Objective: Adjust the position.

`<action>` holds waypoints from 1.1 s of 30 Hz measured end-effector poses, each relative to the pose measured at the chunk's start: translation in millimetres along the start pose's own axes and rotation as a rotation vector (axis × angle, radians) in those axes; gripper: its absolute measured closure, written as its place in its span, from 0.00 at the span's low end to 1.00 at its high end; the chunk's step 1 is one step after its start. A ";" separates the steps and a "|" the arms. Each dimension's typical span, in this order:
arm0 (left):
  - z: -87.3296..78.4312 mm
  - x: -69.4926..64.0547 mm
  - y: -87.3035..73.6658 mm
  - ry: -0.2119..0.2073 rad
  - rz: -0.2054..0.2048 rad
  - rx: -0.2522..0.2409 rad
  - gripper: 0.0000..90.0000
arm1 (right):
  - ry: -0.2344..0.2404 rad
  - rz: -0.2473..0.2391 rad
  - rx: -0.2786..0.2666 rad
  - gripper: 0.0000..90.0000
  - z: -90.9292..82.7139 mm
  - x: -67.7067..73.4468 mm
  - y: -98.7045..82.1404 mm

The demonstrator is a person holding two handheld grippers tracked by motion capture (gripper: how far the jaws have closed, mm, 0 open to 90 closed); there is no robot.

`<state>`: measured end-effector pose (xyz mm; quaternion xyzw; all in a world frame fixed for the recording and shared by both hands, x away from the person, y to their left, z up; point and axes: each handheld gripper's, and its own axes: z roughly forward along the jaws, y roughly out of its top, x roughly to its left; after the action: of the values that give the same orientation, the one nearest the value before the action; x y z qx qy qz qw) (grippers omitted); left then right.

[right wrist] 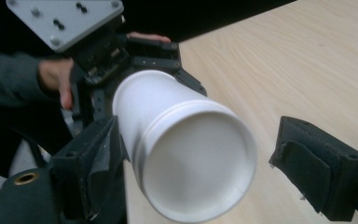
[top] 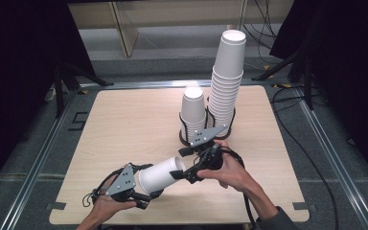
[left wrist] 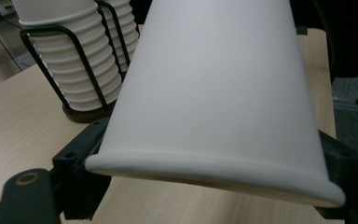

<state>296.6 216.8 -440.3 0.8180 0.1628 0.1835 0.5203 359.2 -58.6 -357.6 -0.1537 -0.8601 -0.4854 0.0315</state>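
A white paper cup (top: 158, 175) lies on its side in the air above the table's near edge, its base pointing right. My left gripper (top: 146, 183) is shut on its rim end; in the left gripper view the cup (left wrist: 214, 93) runs away from the camera, and the black jaws of the gripper (left wrist: 212, 151) press on both sides of the rim. My right gripper (top: 181, 165) stands open around the base. In the right gripper view the cup's base (right wrist: 191, 168) faces the camera. One finger (right wrist: 93, 154) lies against the cup and the other (right wrist: 317, 172) stands clear of it.
A black wire holder (top: 187, 136) at the table's middle holds a short stack of white cups (top: 192, 110) and a tall one (top: 227, 81). The stacks (left wrist: 74, 60) stand just beyond the held cup. The wooden table (top: 124, 120) ends close beneath both hands.
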 end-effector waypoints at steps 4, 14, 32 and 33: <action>2.6 -1.1 -0.5 -0.006 0.025 0.067 0.18 | -0.042 -0.131 0.092 0.18 0.8 12.3 3.3; 9.4 -10.0 1.7 -0.053 0.092 0.175 0.18 | -0.069 -0.238 0.272 0.19 23.7 27.7 -2.1; 9.0 -15.4 6.9 -0.100 0.190 0.275 0.18 | -0.023 -0.397 0.447 0.19 61.2 37.1 -16.6; 8.8 -15.4 7.4 -0.099 0.196 0.280 0.18 | -0.022 -0.415 0.454 0.19 63.1 36.3 -17.5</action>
<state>287.7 199.8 -439.1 0.9026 0.0801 0.1683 0.3881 325.5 -5.2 -397.9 0.0310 -0.9598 -0.2753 -0.0443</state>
